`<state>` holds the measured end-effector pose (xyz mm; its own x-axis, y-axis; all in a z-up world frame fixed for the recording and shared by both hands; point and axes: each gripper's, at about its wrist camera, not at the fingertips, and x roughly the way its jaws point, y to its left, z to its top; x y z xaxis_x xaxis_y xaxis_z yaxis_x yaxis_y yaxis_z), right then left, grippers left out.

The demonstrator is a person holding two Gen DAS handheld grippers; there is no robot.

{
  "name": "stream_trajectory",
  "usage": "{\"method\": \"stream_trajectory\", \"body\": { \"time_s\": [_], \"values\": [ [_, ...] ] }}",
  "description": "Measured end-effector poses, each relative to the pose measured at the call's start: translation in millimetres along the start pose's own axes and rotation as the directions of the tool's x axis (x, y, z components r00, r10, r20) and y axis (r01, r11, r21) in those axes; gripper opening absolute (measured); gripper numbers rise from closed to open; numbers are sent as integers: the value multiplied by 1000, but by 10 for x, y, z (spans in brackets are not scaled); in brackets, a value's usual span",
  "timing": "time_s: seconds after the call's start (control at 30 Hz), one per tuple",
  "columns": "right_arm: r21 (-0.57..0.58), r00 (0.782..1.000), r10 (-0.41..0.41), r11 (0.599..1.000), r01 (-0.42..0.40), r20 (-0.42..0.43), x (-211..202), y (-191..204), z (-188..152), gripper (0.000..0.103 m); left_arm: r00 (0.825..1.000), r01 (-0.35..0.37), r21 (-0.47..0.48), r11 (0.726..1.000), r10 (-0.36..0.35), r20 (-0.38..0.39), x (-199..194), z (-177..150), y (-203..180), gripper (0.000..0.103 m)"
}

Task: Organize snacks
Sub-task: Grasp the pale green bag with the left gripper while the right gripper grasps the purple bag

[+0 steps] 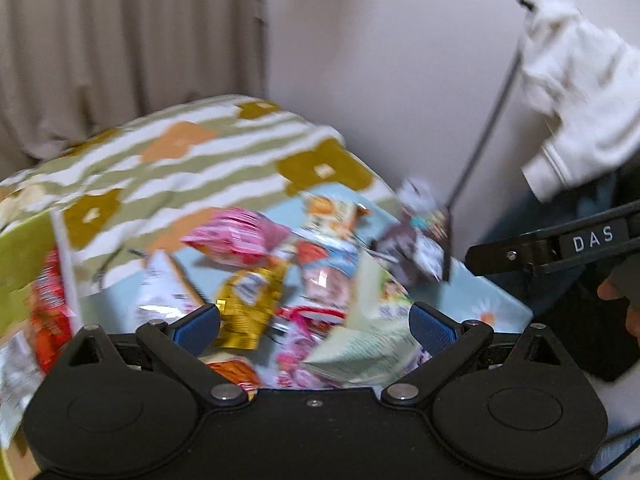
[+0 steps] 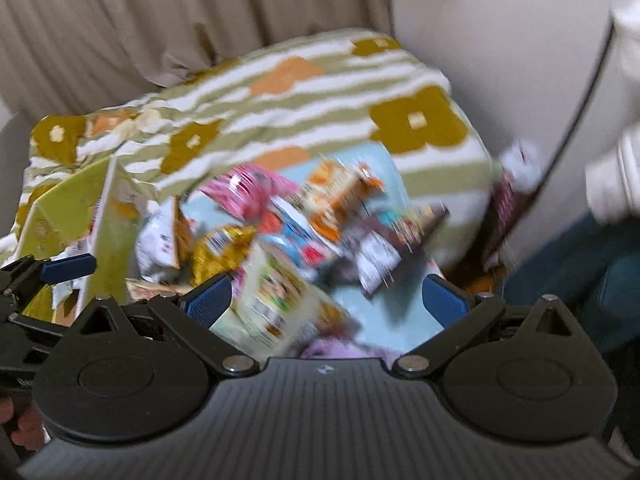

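The snacks lie in a loose heap on a pale blue sheet [image 1: 484, 300] with a daisy print, spread over a bed beside a green and white flowered blanket [image 1: 208, 148]. Both views are blurred, so the labels cannot be read. The left gripper [image 1: 314, 326] hangs over the near side of the heap with its jaws spread wide and nothing between them. The right gripper [image 2: 326, 298] is also spread and empty, above the same heap.

In the heap I can make out a gold foil packet [image 1: 248, 308] near the middle, a pink packet [image 1: 236, 236] farther back, a pale green bag [image 1: 372, 344] on the near right, and a dark packet [image 1: 416, 248] at the far right. A yellow-green box [image 2: 68, 208] stands open at the left, perhaps the place for sorting.

I judge these packets light, soft and crinkly. The foil looks slippery, and what is inside may break under hard pressure. The best hold is probably at a flat sealed edge or a corner, with gentle closing.
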<state>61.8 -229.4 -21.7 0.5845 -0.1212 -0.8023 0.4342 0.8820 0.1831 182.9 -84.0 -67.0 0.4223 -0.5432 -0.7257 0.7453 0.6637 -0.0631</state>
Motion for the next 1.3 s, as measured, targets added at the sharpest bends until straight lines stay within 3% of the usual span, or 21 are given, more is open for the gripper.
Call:
{"method": "stream_trajectory", "body": {
  "time_s": [0.3,0.6,0.67,0.87,1.3],
  "values": [
    [201,992,3,979,22,-124,372,-316,-339,103,987,108,153,982,-88,-131,630,-87,-218,97],
    [304,980,26,952,37,-199,646,-467,-518,103,964,185,162,969,-146,-222,942,-205,-295,82],
    [311,975,28,949,42,-220,708,-484,-545,103,964,183,168,969,-143,-224,965,-233,-307,80],
    [317,966,44,948,41,-256,832,-522,-622,103,964,183,163,970,-144,-225,939,-239,-337,55],
    [318,953,110,948,-16,-282,1031,-585,-632,103,972,134,74,988,-117,-201,691,-284,-319,49]
  ]
}}
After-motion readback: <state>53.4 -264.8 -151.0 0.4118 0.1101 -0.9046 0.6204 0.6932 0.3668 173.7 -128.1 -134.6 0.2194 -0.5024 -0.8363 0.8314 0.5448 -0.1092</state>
